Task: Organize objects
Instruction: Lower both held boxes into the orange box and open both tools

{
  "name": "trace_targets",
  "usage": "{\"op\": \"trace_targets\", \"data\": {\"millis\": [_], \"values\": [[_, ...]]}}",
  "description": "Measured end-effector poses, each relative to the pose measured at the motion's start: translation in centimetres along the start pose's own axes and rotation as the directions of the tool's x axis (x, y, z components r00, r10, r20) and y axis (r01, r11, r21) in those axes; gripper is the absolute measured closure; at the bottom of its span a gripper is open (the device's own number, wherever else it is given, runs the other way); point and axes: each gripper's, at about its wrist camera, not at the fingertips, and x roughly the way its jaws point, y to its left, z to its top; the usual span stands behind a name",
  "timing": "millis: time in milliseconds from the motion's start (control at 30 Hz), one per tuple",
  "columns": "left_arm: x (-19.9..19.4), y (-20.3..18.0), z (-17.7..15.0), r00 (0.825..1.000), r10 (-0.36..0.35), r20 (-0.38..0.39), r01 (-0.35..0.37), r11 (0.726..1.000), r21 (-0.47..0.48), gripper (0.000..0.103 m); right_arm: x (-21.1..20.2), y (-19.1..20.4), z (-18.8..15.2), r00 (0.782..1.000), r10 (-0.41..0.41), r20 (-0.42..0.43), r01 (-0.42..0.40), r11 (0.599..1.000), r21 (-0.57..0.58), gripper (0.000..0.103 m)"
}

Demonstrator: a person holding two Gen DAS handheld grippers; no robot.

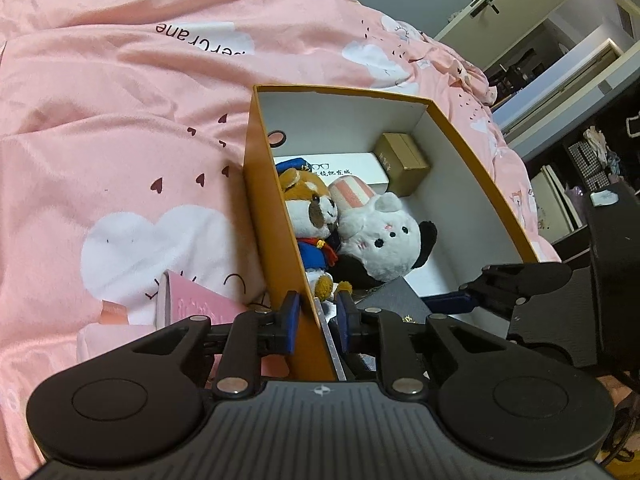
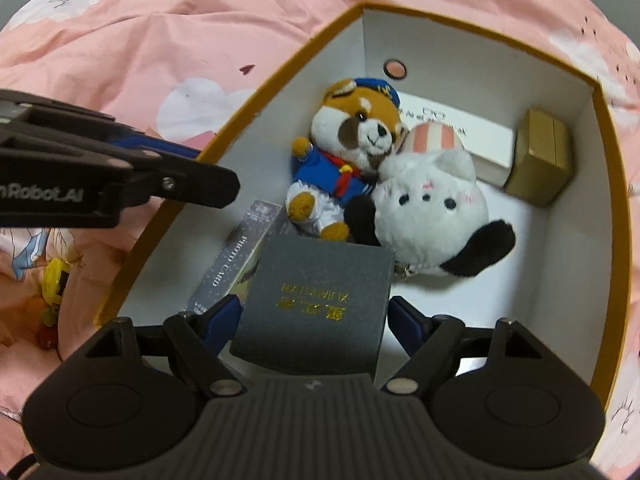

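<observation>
Orange cardboard forms the open box [image 1: 276,240] that sits on the bed, on a pink duvet [image 1: 120,120] printed with white clouds and small hearts; its inside is white; the left gripper [image 1: 318,320] is clamped on the box's near side wall, one blue pad outside and one inside; in the right wrist view that same gripper reaches in from the left edge to the rim; the right gripper [image 2: 314,320] points steeply down into the box with its jaws wide, and a dark grey box with gold lettering [image 2: 320,292] fills the span between them, its sides at the blue pads; whether the pads press on it I cannot tell; a slim speckled box marked PHOTO CARD [image 2: 236,260] leans just beside it on the left; beyond them lie a fox plush in a blue sailor suit [image 2: 348,160] and a white plush with black ears [image 2: 432,204], touching each other; a flat white case [image 2: 460,132] and a small gold box [image 2: 540,164] rest against the far wall; a pink card [image 1: 196,304] lies on the duvet outside the box.
</observation>
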Motion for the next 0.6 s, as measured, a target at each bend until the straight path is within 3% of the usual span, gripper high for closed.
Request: {"op": "trace_targets", "data": {"millis": [233, 467, 500, 600], "values": [[-0.3, 0.3, -0.3, 1.000, -0.005, 0.004, 0.005, 1.000, -0.020, 0.081, 0.9, -1.1, 0.0, 0.995, 0.067, -0.079, -0.056, 0.990, 0.127, 0.021], [-0.7, 0.8, -0.6, 1.000, -0.008, 0.005, 0.009, 0.999, -0.038, 0.081, 0.9, -2.2, -0.3, 0.991, 0.109, -0.081, -0.093, 0.979, 0.183, 0.019], [-0.7, 0.8, -0.7, 1.000, -0.010, 0.006, 0.010, 0.999, -0.040, 0.081, 0.8, -2.3, -0.4, 0.991, 0.108, -0.079, -0.092, 0.978, 0.188, 0.020], [-0.8, 0.8, -0.7, 1.000, -0.015, 0.004, 0.015, 0.999, -0.042, 0.081, 0.7, -2.8, -0.4, 0.990, 0.117, -0.079, -0.099, 0.973, 0.211, 0.034]]}}
